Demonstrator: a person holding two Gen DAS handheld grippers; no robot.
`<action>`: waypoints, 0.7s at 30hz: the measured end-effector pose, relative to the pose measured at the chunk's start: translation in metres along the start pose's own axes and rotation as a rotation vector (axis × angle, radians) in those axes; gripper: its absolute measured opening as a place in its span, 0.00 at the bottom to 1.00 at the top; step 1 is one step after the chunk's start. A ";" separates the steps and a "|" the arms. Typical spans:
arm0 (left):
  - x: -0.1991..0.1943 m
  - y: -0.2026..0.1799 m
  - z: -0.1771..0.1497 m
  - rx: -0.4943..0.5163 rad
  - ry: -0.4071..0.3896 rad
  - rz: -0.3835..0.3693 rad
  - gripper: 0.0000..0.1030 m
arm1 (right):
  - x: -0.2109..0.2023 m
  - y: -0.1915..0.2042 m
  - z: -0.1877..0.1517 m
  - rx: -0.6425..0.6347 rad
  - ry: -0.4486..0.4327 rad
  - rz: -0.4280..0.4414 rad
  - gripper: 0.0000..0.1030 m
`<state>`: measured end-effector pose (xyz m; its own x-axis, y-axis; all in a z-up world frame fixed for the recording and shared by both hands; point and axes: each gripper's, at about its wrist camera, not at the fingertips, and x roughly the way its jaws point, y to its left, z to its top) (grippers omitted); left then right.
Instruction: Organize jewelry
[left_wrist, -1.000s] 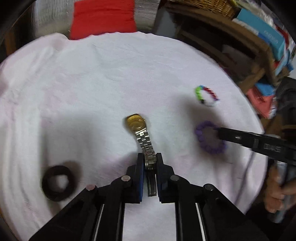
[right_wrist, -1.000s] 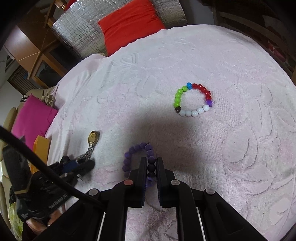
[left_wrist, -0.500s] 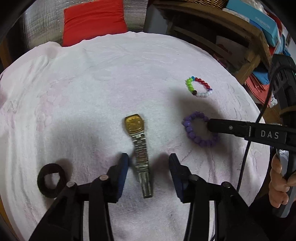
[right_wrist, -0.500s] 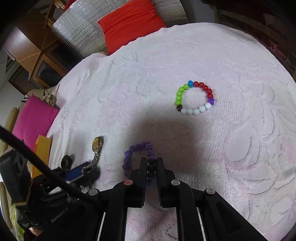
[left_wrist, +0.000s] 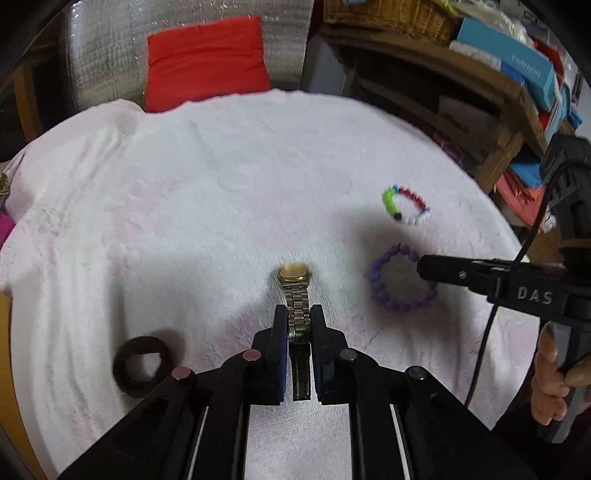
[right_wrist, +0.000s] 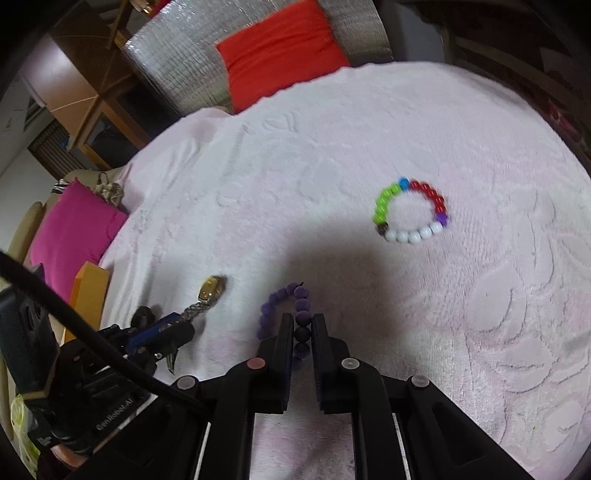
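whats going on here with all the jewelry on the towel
A person is sorting jewelry on a pale pink towel with a handheld gripper in each hand. The left gripper is closing its jaws on the metal band of a gold-faced wristwatch. The right gripper is shut on a purple beaded bracelet. A multicoloured bead bracelet and a black hair tie lie untouched.

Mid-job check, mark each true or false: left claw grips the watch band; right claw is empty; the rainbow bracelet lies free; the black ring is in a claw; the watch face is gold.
1. Left claw grips the watch band. True.
2. Right claw is empty. False: it pinches the purple bracelet.
3. Rainbow bracelet lies free on the cloth. True.
4. Black ring is in a claw. False: it lies untouched.
5. Watch face is gold. True.
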<state>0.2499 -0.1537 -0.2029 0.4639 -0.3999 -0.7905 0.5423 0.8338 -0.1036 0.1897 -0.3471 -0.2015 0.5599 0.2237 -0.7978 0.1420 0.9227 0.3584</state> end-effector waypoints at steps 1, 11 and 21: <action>-0.004 0.001 0.000 -0.001 -0.009 -0.003 0.12 | -0.002 0.001 0.000 -0.003 -0.006 0.003 0.11; -0.051 0.002 -0.001 0.009 -0.096 -0.005 0.12 | -0.028 0.023 0.002 -0.033 -0.120 0.056 0.11; -0.082 0.030 -0.016 -0.032 -0.123 0.027 0.12 | -0.034 0.042 -0.001 -0.046 -0.150 0.076 0.11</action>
<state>0.2171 -0.0897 -0.1509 0.5619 -0.4190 -0.7133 0.5066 0.8559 -0.1037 0.1763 -0.3154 -0.1598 0.6833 0.2470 -0.6871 0.0594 0.9191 0.3895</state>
